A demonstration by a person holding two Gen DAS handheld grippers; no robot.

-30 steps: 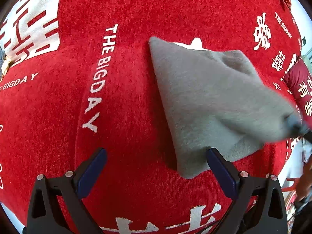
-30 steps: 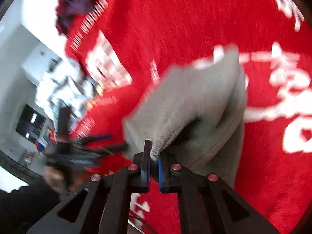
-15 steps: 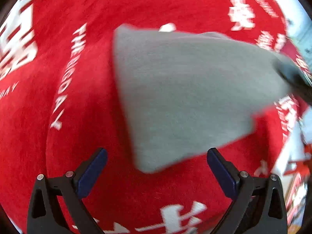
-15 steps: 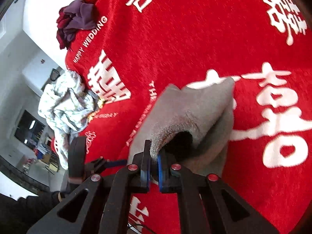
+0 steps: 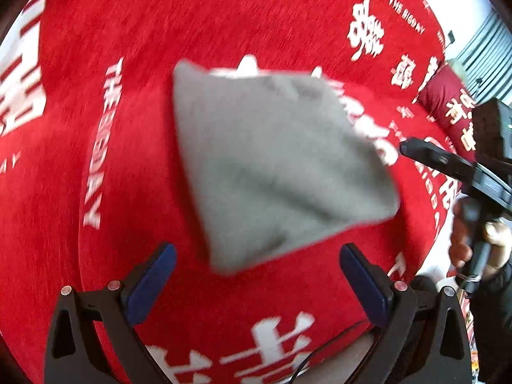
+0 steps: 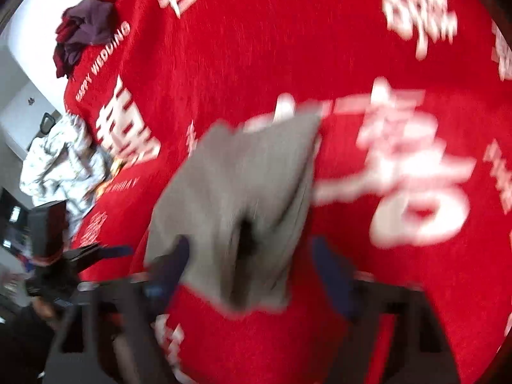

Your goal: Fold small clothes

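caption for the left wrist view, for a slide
Open left gripper hovers before a grey folded garment on the red bedspread.

Left gripper (image 5: 254,275) is sitting with its jaws spread wide, blue pads (image 5: 150,283) angling outward, nothing between them. Right gripper (image 6: 252,268) is showing heavy blur in its own view, but its blue fingers (image 6: 329,272) are standing well apart; from the left wrist view it is reaching in from the right edge, black body pointing left. A bare hand (image 5: 480,246) is wrapping its handle.
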